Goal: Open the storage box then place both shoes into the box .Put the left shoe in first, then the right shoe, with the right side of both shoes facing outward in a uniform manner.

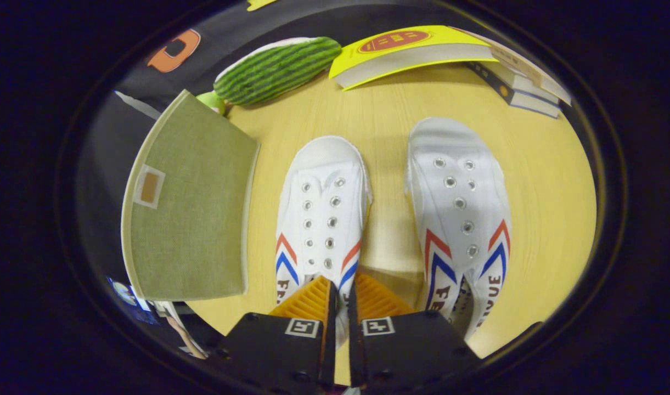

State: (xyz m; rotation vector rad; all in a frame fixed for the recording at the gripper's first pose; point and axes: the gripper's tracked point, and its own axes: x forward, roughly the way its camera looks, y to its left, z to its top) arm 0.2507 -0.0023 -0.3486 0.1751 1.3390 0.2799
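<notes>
Fingers of my gripper (340, 299) pinch the side wall of the white canvas left shoe (321, 211), so I think I'm picking it up first. Next I must lift it into the green cloth storage box (189, 203) beside it. Two shoes; the right shoe (458, 214) waits nearby. Beyond: one striped green plush toy (277, 68), three books (417, 52).

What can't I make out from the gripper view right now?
- Heel of the left shoe: hidden behind the fingers, nearly closed on its collar; whether both press on it is unclear.
- Heel of the right shoe: cut off beside the fingers.
- Box: its lid hides the inside.
- Lower books: covered by the yellow book.
- Plush toy: one end behind the box.
</notes>
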